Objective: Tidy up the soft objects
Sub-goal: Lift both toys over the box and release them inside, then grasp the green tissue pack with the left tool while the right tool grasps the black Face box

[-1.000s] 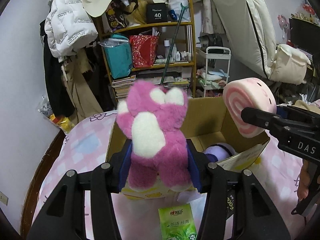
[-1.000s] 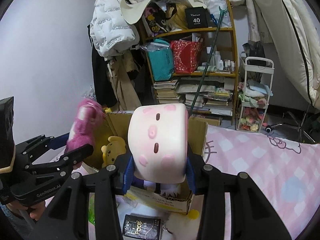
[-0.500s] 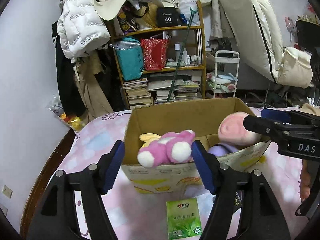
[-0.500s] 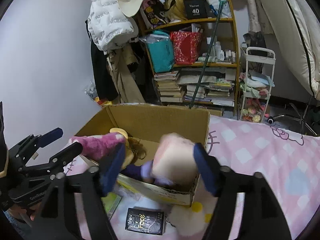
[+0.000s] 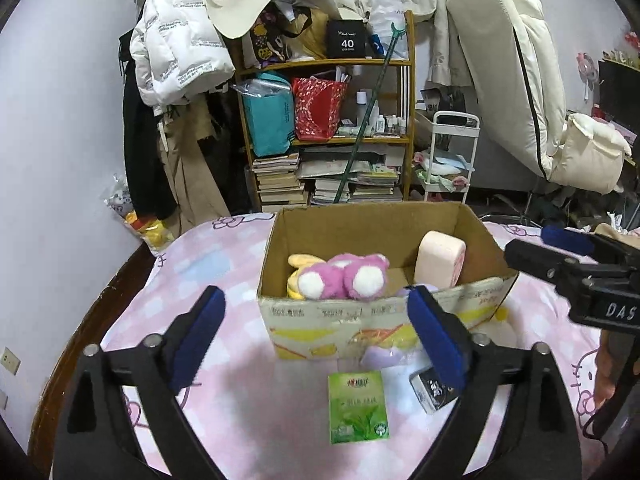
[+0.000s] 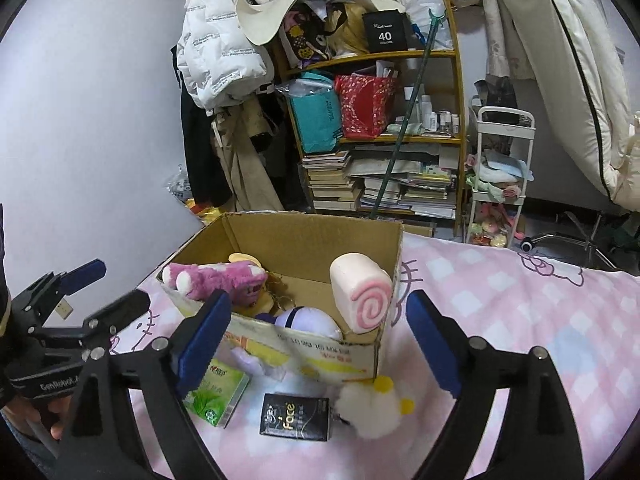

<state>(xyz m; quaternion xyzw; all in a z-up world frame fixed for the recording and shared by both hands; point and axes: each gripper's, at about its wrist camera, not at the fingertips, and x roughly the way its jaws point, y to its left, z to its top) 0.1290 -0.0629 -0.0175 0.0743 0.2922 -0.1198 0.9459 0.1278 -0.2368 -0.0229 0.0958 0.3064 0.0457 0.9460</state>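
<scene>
An open cardboard box (image 5: 344, 324) (image 6: 316, 240) stands on the pink bed cover. Inside lie a pink plush toy (image 5: 344, 276) (image 6: 216, 280), a pink swirl roll cushion (image 5: 440, 258) (image 6: 362, 292), a yellow plush (image 5: 300, 262) and a purple plush (image 6: 308, 320). A white and yellow plush (image 6: 372, 408) lies on the bed in front of the box. My left gripper (image 5: 316, 336) is open and empty, in front of the box. My right gripper (image 6: 318, 340) is open and empty, also in front of the box.
A green tea packet (image 5: 358, 406) (image 6: 218, 394) and a black "Face" packet (image 6: 294, 416) lie on the bed before the box. A cluttered shelf (image 5: 332, 132), hanging coats and a white trolley (image 5: 450, 156) stand behind the bed.
Both grippers opened and dropped their toys into the box: the pink plush from the left, the swirl cushion from the right. Both grippers pulled back from the box.
</scene>
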